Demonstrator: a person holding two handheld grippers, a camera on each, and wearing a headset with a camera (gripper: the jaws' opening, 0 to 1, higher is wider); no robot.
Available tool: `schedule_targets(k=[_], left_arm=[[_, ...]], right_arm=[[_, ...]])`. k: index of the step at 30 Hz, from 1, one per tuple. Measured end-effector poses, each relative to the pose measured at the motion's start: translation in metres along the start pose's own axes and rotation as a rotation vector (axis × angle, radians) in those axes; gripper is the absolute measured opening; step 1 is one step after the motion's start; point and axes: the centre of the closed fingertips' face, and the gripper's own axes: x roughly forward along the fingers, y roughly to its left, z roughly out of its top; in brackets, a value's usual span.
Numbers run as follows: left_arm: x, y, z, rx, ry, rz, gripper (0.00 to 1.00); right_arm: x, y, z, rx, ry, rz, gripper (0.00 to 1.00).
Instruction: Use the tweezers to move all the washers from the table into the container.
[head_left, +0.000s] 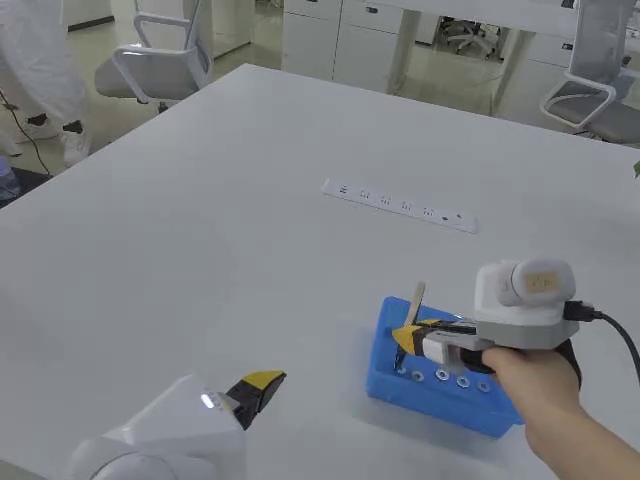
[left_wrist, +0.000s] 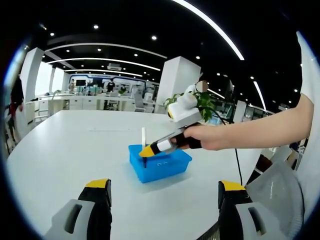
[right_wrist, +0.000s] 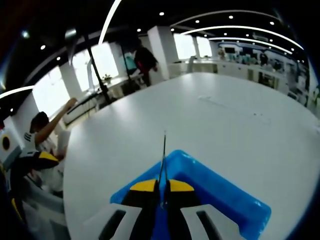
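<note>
Clamping tweezers (right_wrist: 163, 155) over container (right_wrist: 225, 197): right gripper (right_wrist: 163, 189) | left gripper (left_wrist: 164, 186) wide apart, empty | power strip (head_left: 400, 205) print unreadable

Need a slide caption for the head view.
Right gripper holds slim tweezers over blue plastic container of small metal washers; left gripper at lower left.

1. The right gripper (head_left: 404, 338) has black jaws capped in yellow and a pale grey-white body.
2. A black cable (head_left: 608, 325) leaves its rear end.
3. The left gripper (left_wrist: 164, 186) has matching yellow-capped black jaws on slotted grey bases, and a small light (head_left: 208, 401) glows on its white shell.
4. Behind the right gripper's arm is a white garment (left_wrist: 311, 75).
</note>
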Motion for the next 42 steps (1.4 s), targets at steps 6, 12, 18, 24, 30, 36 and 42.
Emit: schedule_targets(k=[6,12,18,24,30,36,42], left_arm=[[0.000,0.000,0.000,0.002,0.002,0.000,0.90],[0.000,0.000,-0.001,0.004,0.005,-0.002,0.89],[0.000,0.000,0.000,0.003,0.003,-0.002,0.89],[0.000,-0.001,-0.001,0.004,0.007,-0.003,0.89],[0.000,-0.002,-0.002,0.006,0.012,-0.008,0.89],[0.000,-0.005,-0.004,-0.011,0.025,-0.028,0.86],[0.000,-0.013,-0.007,0.005,0.050,-0.070,0.85]], right_arm=[[0.002,-0.002,0.001,-0.005,-0.004,0.000,0.04],[0.000,-0.001,0.001,0.001,-0.014,-0.003,0.04],[-0.003,0.000,0.003,-0.004,-0.029,-0.005,0.04],[-0.011,0.007,0.008,-0.031,-0.049,0.004,0.04],[-0.023,0.018,0.015,-0.062,-0.074,0.014,0.04],[-0.040,0.030,0.025,-0.090,-0.114,0.031,0.04],[-0.058,0.044,0.027,-0.110,-0.132,0.057,0.04]])
